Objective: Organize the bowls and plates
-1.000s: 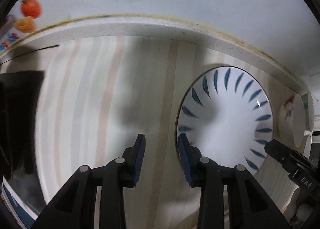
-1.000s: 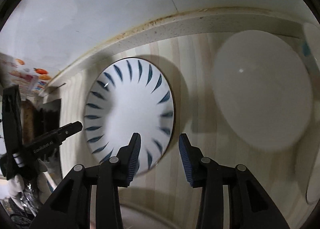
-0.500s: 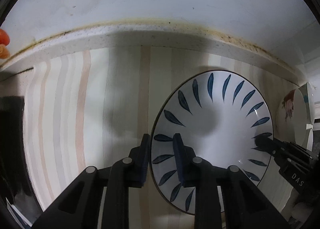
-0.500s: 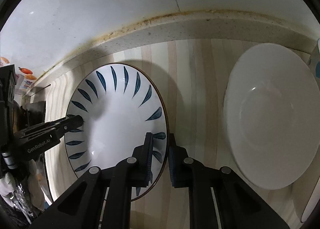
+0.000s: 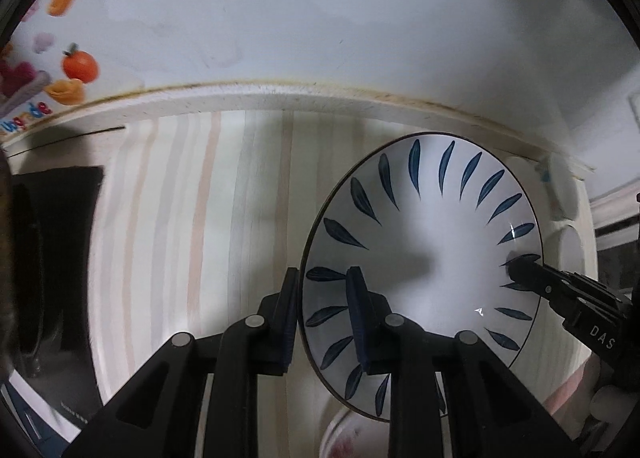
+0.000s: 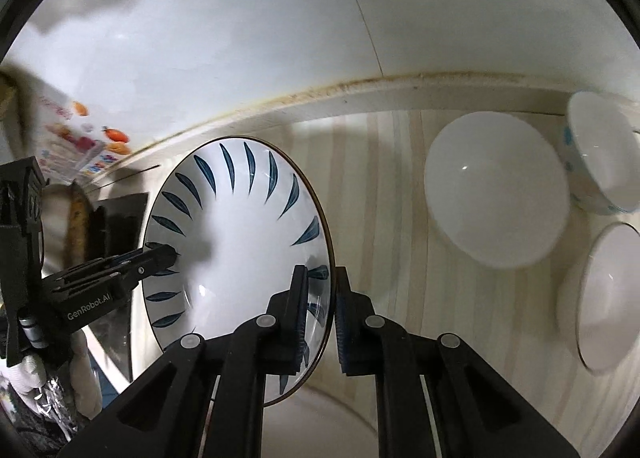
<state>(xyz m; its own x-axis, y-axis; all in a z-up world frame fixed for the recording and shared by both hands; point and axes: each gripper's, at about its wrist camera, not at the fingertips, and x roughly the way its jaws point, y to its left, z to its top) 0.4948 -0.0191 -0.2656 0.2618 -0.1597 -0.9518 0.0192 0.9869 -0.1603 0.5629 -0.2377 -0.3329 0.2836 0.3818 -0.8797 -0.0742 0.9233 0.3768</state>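
Two tongs, the left gripper [image 5: 323,312] and right gripper [image 6: 321,308], pinch the blue-leaf plate [image 5: 424,258] by its sides, so lift both together and keep it flat.

Blue-leaf plate [image 5: 432,278] tilted, lifted above striped counter [image 5: 192,218]

Both wrist views close, facing back wall [image 5: 320,18] — from opposite sides, sharing leaf-pattern plate [image 5: 432,258] [image 6: 240,226].

Bare striped counter [image 5: 192,218] left of the held plate [image 5: 432,258]; right side crowded: white plate [image 6: 496,190], bowls [image 6: 604,162].
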